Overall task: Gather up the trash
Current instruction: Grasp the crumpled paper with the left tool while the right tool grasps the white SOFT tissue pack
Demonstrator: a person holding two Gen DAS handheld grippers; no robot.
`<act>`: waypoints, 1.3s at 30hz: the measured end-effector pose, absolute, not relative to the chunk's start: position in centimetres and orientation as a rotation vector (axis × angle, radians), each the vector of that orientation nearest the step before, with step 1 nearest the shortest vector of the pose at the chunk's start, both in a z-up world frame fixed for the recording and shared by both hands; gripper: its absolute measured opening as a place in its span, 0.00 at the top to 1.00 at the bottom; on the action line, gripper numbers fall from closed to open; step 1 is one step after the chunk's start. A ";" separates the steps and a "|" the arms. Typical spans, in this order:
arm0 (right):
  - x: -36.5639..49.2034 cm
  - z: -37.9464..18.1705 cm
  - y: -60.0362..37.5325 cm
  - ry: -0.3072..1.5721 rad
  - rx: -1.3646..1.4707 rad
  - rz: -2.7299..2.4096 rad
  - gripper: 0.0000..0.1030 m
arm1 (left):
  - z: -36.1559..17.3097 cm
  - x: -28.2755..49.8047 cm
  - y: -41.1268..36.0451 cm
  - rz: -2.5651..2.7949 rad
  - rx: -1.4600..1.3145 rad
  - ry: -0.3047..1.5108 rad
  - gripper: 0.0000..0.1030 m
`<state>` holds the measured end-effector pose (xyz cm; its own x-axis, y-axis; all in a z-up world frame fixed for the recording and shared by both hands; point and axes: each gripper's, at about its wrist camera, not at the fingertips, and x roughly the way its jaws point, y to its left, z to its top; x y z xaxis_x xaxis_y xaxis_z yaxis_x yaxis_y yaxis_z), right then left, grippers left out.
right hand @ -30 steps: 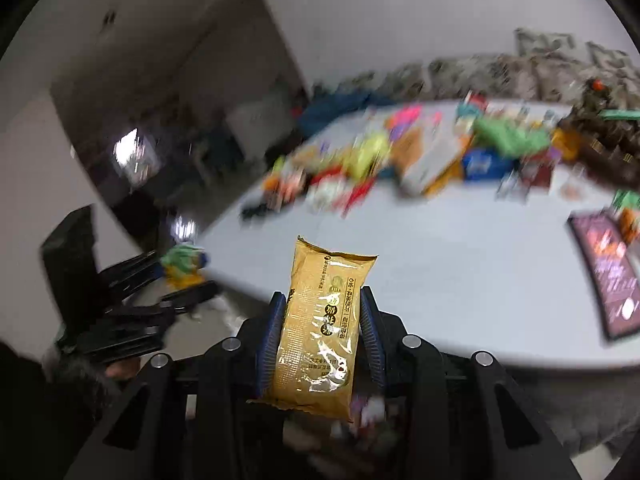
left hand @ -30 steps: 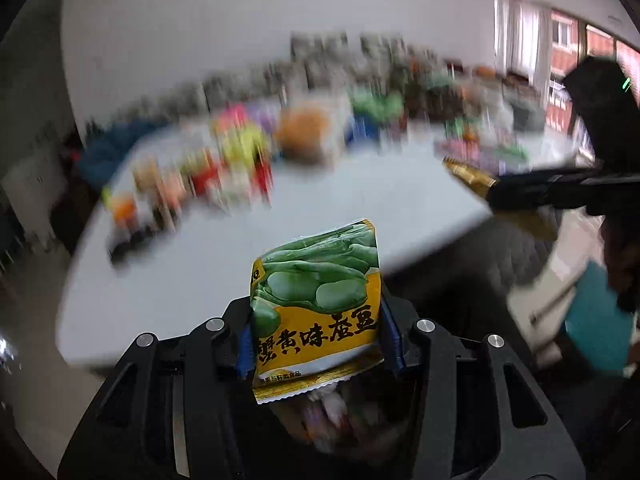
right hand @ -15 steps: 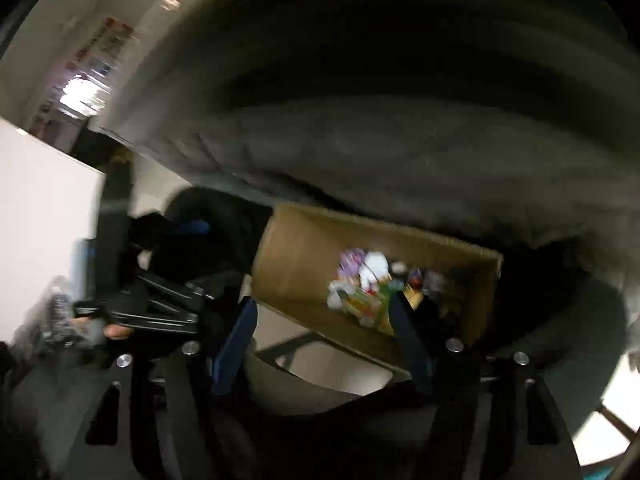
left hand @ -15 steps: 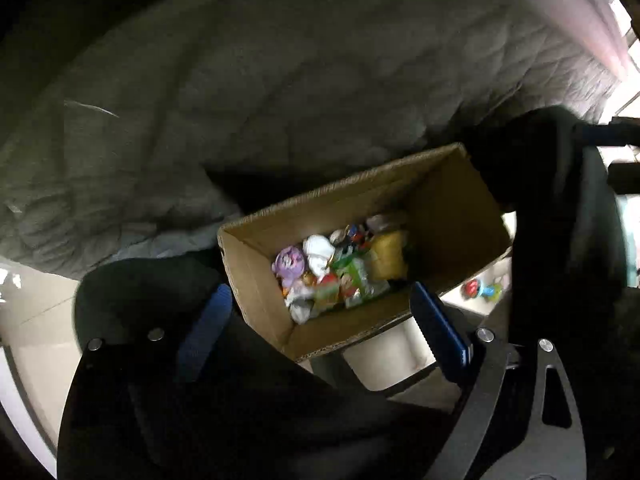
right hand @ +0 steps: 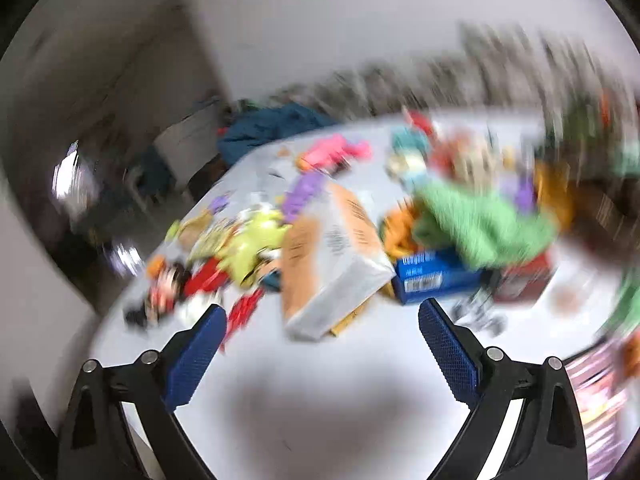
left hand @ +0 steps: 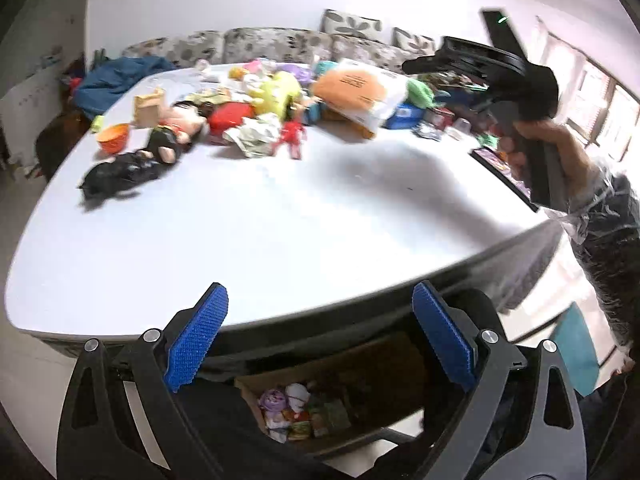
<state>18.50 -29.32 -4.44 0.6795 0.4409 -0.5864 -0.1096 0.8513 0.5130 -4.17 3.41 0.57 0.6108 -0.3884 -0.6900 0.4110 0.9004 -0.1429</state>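
Observation:
My left gripper (left hand: pixel 320 292) hovers at the near edge of the white table (left hand: pixel 280 220); its jaws are opening and nothing is between them. Below it, a cardboard box (left hand: pixel 380 360) under the table edge holds several snack wrappers (left hand: pixel 304 408). My right gripper (right hand: pixel 322 308) is above the table, its jaws also opening with nothing between them. It faces a pile of packets and toys with an orange and white bag (right hand: pixel 328 264) in front. The right wrist view is blurred. In the left wrist view a person's hand (left hand: pixel 560 148) holds that gripper at the right.
Toys and packets crowd the table's far half: a black toy (left hand: pixel 120 176), an orange bowl (left hand: pixel 114 138), a green cloth (right hand: pixel 480 228), a blue box (right hand: pixel 432 280). A patterned sofa (left hand: pixel 280 44) stands behind. A dark flat tray (left hand: pixel 504 168) lies at the right edge.
A second ago each gripper gripped a snack packet. Both then opened over the cardboard box and the packets dropped in. Now both have swung back up toward the table, empty.

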 end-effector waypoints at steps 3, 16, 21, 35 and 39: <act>21.6 -6.7 -30.1 0.774 0.695 0.337 0.09 | 0.4 -3.9 4.2 -0.439 0.018 0.786 0.11; 8.6 -0.8 -30.3 0.480 0.479 0.418 0.70 | 1.6 6.6 1.6 -0.241 0.057 0.801 0.11; 4.3 -1.3 -32.7 0.464 0.443 0.362 0.68 | 0.6 13.8 -0.1 -0.220 -0.063 0.917 0.11; 1.7 -4.6 -31.6 0.543 0.457 0.452 0.67 | 7.5 5.9 0.7 -0.243 -0.056 0.679 0.61; -0.6 -3.4 -29.7 0.568 0.421 0.536 0.67 | 11.3 -2.1 0.8 -0.335 0.016 0.567 0.60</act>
<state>-0.65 -29.68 -3.40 0.7144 0.5806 -0.3906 -0.3569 0.7825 0.5102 -2.12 0.76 11.27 0.7906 -0.3071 -0.5297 0.3159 0.9457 -0.0769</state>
